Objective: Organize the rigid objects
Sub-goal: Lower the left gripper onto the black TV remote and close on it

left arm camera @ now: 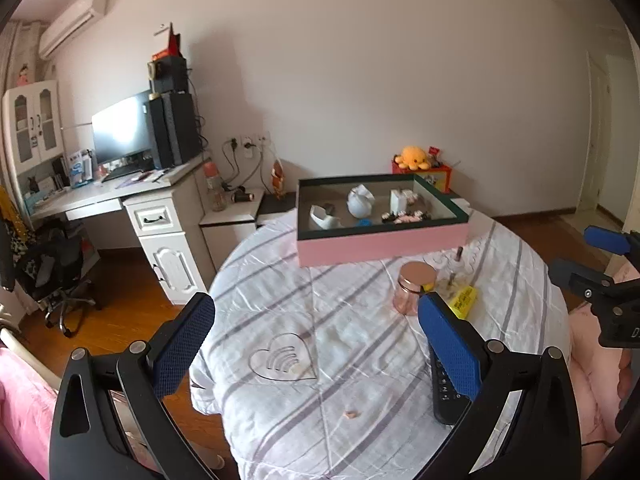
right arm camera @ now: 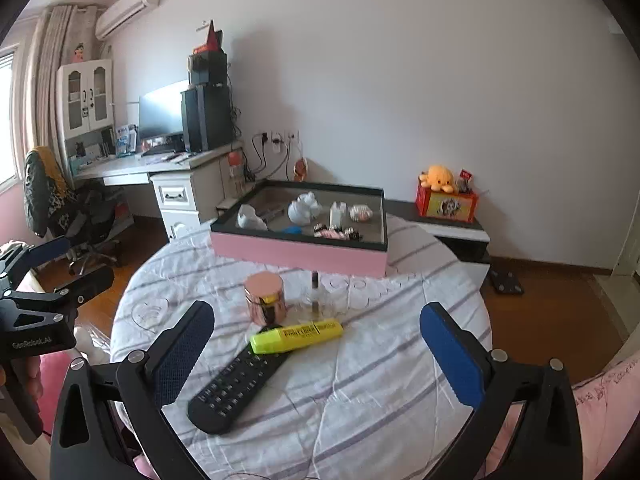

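Both tongs hang over the round table (right arm camera: 360, 420) with their blue pads spread wide and nothing between them: the left gripper (left arm camera: 316, 344) above the striped white cloth near a clear heart-shaped piece (left arm camera: 282, 358), the right gripper (right arm camera: 316, 354) over the near side, where a black remote control (right arm camera: 236, 386) lies. A yellow highlighter (right arm camera: 298, 334) rests across the remote's far end, touching it. Just behind stands a rose-gold lidded jar (right arm camera: 265, 298), with a few clear glass pieces (right arm camera: 324, 300) beside it. At the far edge of the table sits a pink tray with a dark rim (right arm camera: 298, 252), already holding white ceramic pieces (right arm camera: 304, 208), a blue cap and some small clips. A tiny pinkish bit (left arm camera: 352, 414) lies alone on the cloth near the left gripper. An orange plush octopus (right arm camera: 439, 178) sits on a red box by the wall.
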`<state>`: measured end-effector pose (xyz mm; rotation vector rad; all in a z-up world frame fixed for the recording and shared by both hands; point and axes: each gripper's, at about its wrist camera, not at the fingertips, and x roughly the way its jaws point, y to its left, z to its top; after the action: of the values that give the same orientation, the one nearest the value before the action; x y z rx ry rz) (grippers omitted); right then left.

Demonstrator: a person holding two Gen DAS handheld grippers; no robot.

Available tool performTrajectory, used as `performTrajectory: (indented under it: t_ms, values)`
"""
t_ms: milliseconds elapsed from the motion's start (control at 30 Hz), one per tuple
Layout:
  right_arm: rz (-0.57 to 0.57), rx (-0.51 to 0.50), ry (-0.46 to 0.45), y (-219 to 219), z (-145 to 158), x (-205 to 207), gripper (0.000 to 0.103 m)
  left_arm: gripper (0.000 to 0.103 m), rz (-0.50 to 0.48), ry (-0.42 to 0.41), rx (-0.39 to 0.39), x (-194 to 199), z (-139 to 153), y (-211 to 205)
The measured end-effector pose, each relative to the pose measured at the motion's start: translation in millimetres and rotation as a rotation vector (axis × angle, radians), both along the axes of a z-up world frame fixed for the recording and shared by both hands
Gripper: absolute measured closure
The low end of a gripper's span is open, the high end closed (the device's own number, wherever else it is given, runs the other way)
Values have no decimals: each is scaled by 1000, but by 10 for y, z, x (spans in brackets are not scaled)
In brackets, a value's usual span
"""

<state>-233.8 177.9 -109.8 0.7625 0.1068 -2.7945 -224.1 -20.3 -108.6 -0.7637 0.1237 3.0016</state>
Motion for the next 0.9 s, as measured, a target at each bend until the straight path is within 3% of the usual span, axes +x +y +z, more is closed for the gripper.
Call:
performTrajectory:
  t_ms: [533,733,800,833,900]
  values:
    - [-96,-35,-148,438,-406,-258,0,0,-214,-237,1,-359,-739,807]
    - [-95,-44,-191,487,-550,-345,0,1,-252,-321,10,-496,-1015,994]
    - [-92,-45,-200,492,-584,-363,0,17,-245,-330,-10,-521,-1090,1007]
    - [-92,-44,-205,495,-601,-370,0,34,-248,-335,-12,-533,-1119,998]
    - [-95,-47,-213,502,-626,-385,0,41,-262,-335,23,-528,-1141,941]
